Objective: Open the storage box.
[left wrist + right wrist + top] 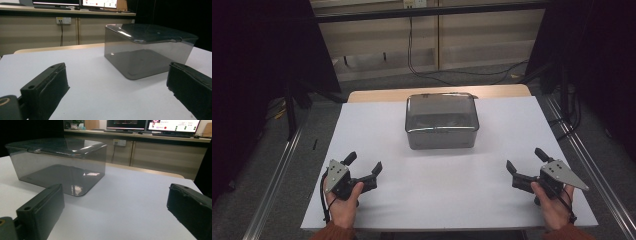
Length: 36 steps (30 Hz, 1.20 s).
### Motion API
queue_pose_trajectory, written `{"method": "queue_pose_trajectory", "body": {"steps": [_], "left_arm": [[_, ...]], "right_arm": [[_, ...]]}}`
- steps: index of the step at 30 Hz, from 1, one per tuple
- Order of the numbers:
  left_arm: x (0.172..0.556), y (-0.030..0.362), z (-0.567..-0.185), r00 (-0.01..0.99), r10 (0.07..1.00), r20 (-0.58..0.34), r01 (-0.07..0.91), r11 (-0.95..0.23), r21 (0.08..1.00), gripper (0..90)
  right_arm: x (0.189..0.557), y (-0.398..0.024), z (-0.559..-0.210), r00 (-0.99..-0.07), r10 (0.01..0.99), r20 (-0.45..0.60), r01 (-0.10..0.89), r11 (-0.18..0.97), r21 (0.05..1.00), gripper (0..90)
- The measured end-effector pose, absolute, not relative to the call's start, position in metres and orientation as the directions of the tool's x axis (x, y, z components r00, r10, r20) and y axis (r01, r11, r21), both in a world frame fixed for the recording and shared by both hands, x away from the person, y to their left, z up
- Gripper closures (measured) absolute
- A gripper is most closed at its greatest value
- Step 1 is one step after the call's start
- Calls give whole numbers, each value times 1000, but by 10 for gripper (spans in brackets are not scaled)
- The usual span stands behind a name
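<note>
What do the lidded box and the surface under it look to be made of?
The box looks like smoke-tinted clear plastic with a glossy finish: its floor shows through the walls, and the lid carries bright highlights. The table top looks like a matt white sheet or board, giving only a faint reflection; its exact material is unclear.

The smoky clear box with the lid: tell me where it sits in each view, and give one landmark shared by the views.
High view: the lidded box stands at centre, on the far half of the white table.
Left gripper view: upper right, beyond the open tongs.
Right gripper view: upper left.
Shared landmark: the wall socket with hanging cable behind the table.
</note>
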<state>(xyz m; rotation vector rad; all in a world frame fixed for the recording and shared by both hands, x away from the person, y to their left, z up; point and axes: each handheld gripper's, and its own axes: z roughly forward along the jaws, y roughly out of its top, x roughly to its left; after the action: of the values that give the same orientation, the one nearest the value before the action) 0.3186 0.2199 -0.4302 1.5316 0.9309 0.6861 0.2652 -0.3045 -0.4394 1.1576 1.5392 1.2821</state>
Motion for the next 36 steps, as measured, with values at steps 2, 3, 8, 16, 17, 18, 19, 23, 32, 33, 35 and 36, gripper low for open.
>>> {"method": "queue_pose_trajectory", "body": {"steps": [2,3,8,16,17,18,19,23,32,33,35,36], "left_arm": [[319,218,-430,499,864,-69,189,-30,982,34],[319,217,-429,496,865,-75,190,-24,982,33],[319,214,-429,507,859,-73,191,-29,981,33],[320,215,-431,494,866,-77,200,-27,980,34],[320,215,-431,491,868,-77,201,-27,979,33],[320,215,-431,488,870,-73,201,-30,979,33],[320,215,-431,488,870,-73,201,-30,979,34],[320,214,-432,481,873,-77,215,-33,976,34],[321,212,-433,489,867,-98,230,-19,973,33],[322,212,-433,489,867,-97,230,-21,973,33],[322,211,-433,492,866,-92,229,-27,973,33],[322,210,-433,499,861,-93,229,-28,973,33]], "right_arm": [[265,-305,-440,-263,965,-18,157,61,986,7],[266,-305,-440,-270,963,-12,164,58,985,7],[268,-303,-441,-280,960,-2,170,52,984,6],[272,-297,-444,-322,947,3,199,65,978,0],[272,-295,-444,-331,944,7,201,63,978,0],[272,-294,-444,-340,941,1,199,70,978,0],[272,-294,-444,-340,941,1,199,70,978,0],[272,-290,-444,-377,926,10,203,73,976,0],[276,-279,-441,-407,911,67,215,24,976,0],[276,-277,-440,-411,909,67,214,24,976,0],[278,-274,-440,-418,904,92,220,2,976,0],[279,-273,-440,-418,904,92,225,5,974,0]]}}
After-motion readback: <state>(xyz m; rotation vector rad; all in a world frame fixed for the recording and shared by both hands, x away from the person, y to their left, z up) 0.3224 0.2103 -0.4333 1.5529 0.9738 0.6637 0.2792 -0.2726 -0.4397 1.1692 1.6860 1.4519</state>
